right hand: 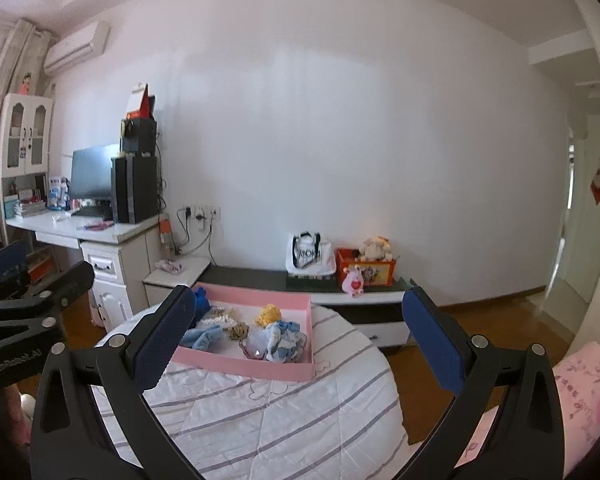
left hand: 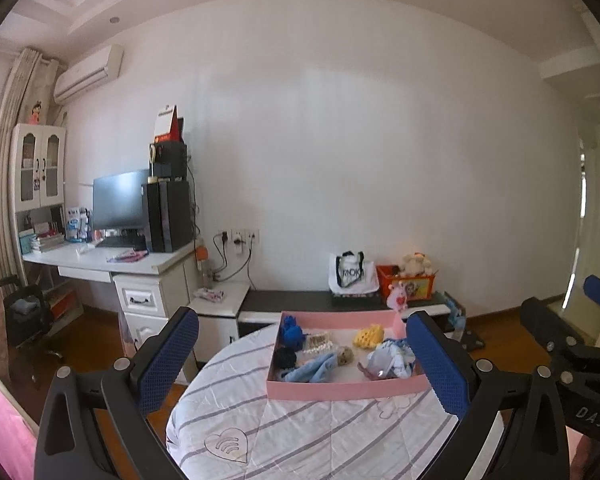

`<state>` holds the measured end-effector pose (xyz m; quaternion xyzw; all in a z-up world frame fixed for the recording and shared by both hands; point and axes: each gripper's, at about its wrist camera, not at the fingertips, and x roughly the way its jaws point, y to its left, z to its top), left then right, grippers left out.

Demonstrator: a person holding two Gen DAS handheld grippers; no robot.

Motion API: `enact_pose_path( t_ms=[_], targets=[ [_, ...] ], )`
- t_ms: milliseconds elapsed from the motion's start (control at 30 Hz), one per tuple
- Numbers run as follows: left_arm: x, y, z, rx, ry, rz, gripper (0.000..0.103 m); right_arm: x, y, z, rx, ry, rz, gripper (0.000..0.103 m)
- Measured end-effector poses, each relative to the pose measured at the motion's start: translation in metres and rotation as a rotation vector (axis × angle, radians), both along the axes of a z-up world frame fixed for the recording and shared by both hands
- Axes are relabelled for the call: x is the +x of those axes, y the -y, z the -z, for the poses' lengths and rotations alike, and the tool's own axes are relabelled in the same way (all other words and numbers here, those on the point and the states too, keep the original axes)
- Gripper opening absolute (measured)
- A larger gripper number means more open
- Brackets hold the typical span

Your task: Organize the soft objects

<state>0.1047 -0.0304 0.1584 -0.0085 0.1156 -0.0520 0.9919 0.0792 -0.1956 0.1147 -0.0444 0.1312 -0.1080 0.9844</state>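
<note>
At the far left a white desk (left hand: pixel 100 260) stood against the wall, carrying a dark monitor (left hand: pixel 120 200) and a black computer tower (left hand: pixel 168 216). The left gripper (left hand: pixel 302 354) hung above the bed (left hand: pixel 300 432), its blue-padded fingers (left hand: pixel 168 360) spread wide apart and holding nothing. Neither finger touched the quilt or the tray. Between them, toward the foot of the striped quilt, lay a shallow pink tray (left hand: pixel 340 392) with the soft things inside. At the tray's left end sat a blue knitted piece (left hand: pixel 291 332) and a dark scrunchie (left hand: pixel 285 357), with a light blue cloth (left hand: pixel 314 368) nearer the front wall. A yellow knitted piece (left hand: pixel 368 336) lay toward the back, and a blue-and-white bundle (left hand: pixel 392 358) filled the right end. Behind the tray a low cabinet (left hand: pixel 300 302) ran along the wall, bearing a white bag (left hand: pixel 350 272) and a red box (left hand: pixel 406 282) with a plush toy on top.

The right gripper (right hand: pixel 300 338) was also wide open and empty, held over the quilt beside the tray, its left finger covering the tray's left corner in the right wrist view. To its right a pink pillow (right hand: pixel 580 392) rested at the bed's edge.
</note>
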Motion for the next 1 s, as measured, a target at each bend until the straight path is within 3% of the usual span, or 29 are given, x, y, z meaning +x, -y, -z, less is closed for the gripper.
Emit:
enact_pose_path(
  t_ms=[567, 1000],
  targets=[
    [-0.043, 0.004, 0.003, 0.005, 0.094, -0.03, 0.103, -0.035, -0.013, -0.019, -0.025, 0.084, -0.012, 0.103],
    [-0.038, 0.012, 0.008, 0.028, 0.096, -0.015, 0.103, -0.041, -0.012, -0.022, -0.038, 0.094, 0.046, 0.103]
  ],
)
